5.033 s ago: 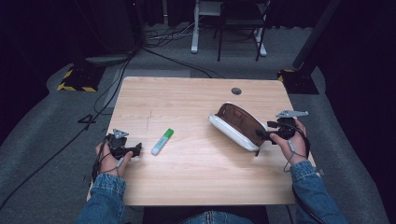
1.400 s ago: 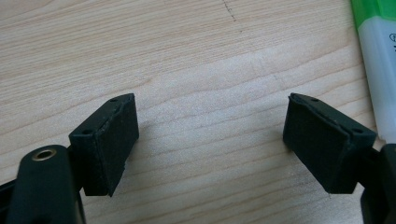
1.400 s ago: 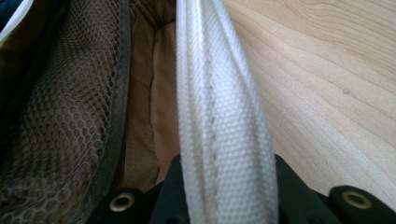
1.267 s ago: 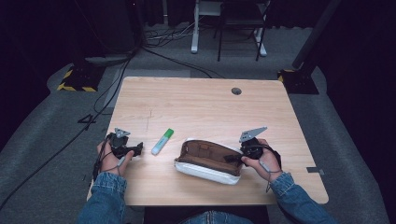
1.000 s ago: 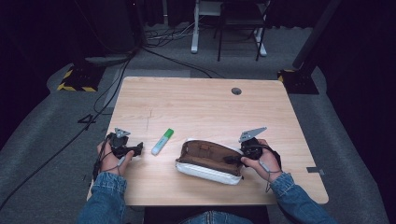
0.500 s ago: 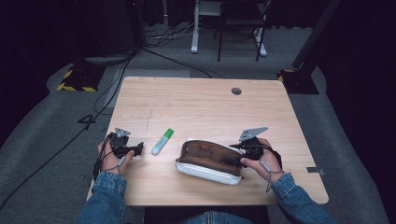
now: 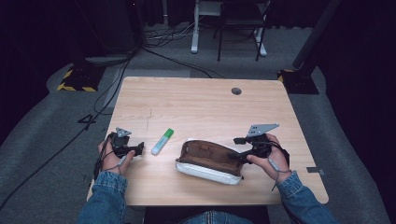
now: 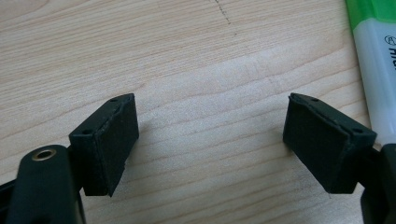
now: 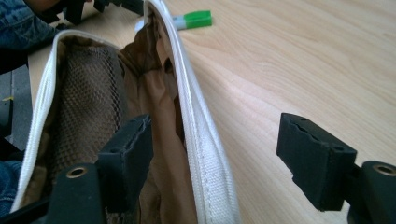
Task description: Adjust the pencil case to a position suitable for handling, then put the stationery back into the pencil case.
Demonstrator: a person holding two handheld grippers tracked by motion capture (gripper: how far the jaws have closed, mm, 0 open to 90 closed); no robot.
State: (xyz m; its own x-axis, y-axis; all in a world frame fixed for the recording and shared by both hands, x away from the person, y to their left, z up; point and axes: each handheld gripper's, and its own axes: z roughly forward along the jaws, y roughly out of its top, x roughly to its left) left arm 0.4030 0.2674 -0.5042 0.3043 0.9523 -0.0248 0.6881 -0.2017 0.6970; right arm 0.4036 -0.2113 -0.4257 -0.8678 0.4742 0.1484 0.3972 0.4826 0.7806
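Observation:
An open pouch [image 7: 210, 161], white outside with brown lining and a mesh pocket, lies near the table's front edge. My right gripper [image 7: 237, 149] hovers at its right end. Its jaws have just been opening and now stand wide. In the right gripper view [image 9: 219, 154] one jaw is over the pouch's lining [image 9: 79, 93] and the other over bare wood, with the white zip rim between them, untouched. A green-capped highlighter [image 7: 162, 141] lies left of the pouch. My left gripper [image 7: 137, 149] rests open on the table, with the highlighter [image 8: 378, 70] just outside its right jaw [image 8: 210, 140].
The wooden table [image 7: 196, 107] has a round cable hole [image 7: 236, 91] near its far edge. Beyond it, cables and desk legs stand on the grey floor. The person's denim sleeves come in over the front edge.
The pouch was earlier dragged from the right side to the front middle. In the last second my right gripper opened, let go of the rim and rose slightly. The left gripper stayed put.

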